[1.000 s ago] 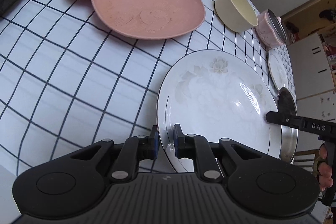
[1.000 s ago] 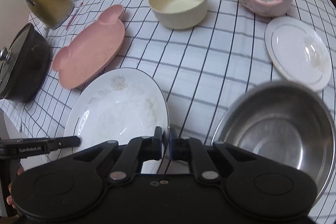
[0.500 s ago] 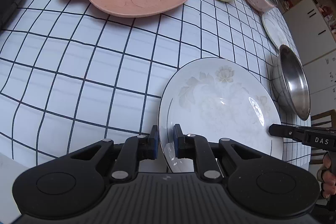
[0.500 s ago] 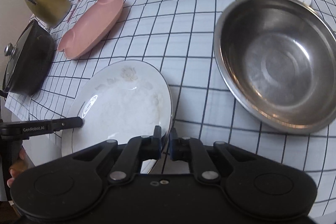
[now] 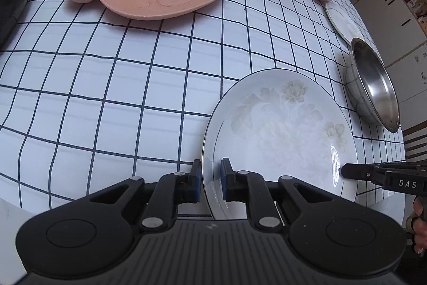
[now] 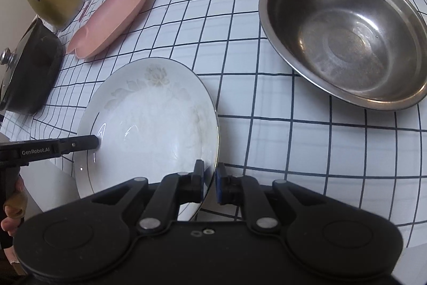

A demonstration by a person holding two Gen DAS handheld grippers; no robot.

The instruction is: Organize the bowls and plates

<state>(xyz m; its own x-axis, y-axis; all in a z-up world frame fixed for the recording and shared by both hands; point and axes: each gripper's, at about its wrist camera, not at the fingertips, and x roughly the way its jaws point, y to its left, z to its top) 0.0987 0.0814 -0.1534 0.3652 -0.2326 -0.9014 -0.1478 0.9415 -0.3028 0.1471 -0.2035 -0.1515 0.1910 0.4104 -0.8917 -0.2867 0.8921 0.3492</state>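
Left wrist view: left gripper (image 5: 209, 182) and right gripper (image 6: 209, 183) each pinch opposite rims of the floral plate (image 5: 280, 135), sharing its weight, tilted near the counter (image 5: 106, 87) edge.

Your right gripper (image 6: 209, 183) pinches the near rim of the white plate (image 6: 149, 119), while your left gripper (image 6: 90, 142) clamps its opposite edge. The steel bowl (image 6: 344, 31) sits right of the plate on the checked cloth (image 6: 240, 44), the pink plate (image 6: 112, 18) far left.
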